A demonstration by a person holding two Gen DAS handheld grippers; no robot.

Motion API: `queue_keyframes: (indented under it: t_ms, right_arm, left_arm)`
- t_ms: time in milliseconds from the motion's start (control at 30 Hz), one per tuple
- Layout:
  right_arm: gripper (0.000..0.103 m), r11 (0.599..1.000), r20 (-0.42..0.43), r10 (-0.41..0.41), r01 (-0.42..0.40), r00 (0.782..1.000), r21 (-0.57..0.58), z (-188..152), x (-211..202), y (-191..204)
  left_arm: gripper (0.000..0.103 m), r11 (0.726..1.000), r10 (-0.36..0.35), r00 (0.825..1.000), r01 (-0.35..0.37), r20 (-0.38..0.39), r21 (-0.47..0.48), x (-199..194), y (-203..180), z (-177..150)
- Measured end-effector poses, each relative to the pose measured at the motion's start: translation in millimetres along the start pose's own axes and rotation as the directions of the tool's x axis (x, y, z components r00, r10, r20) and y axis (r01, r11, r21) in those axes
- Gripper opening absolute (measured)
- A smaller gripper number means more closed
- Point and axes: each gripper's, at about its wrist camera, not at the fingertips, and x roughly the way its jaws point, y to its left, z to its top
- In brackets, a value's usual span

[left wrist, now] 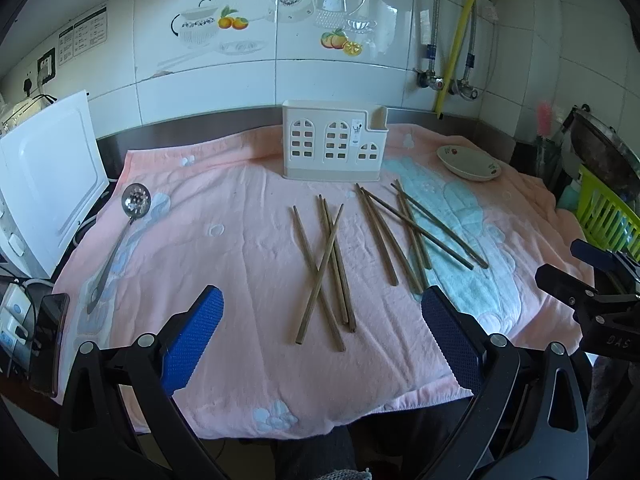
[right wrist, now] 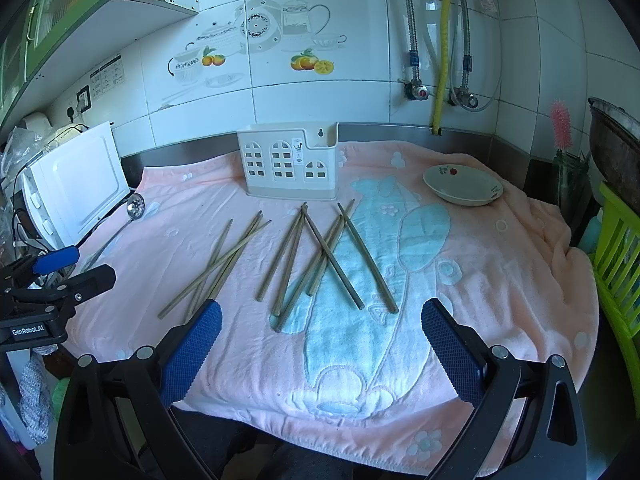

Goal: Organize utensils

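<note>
Nearest, the left gripper (left wrist: 322,312) and the right gripper (right wrist: 322,326) are held wide open above the front of the towel (left wrist: 224,248), and nothing is gripped by either. Just beyond them, the chopsticks (left wrist: 326,268) are scattered in two crossed heaps on the towel, one heap ahead of each gripper. To the far left a slotted ladle (left wrist: 120,236) is laid flat near the towel's edge. Farther back, the holder (left wrist: 334,146) is stood upright against the wall, apparently empty, with a bowl (left wrist: 468,163) set to its right. No sorting is judged to be done yet. Next, a chopstick would have to be pinched along its shaft, lifted, tipped upright and dropped into the holder.
</note>
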Motion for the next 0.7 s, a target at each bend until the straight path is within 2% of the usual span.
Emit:
queue_keyframes:
  t_ms: [400, 700]
  right_arm:
    - [0.097, 1.000, 0.028, -0.008, 0.008, 1.000, -0.015, 4.0, -1.9, -1.5]
    - [0.097, 1.000, 0.052, -0.007, 0.007, 0.999, -0.011, 6.3, -4.4, -4.4]
  left_arm:
    - [0.098, 1.000, 0.000, 0.999, 0.000, 0.036, 0.008, 0.0, 4.3, 4.8]
    - [0.098, 1.000, 0.010, 0.996, -0.012, 0.094, 0.018, -4.3, 7.5, 10.5]
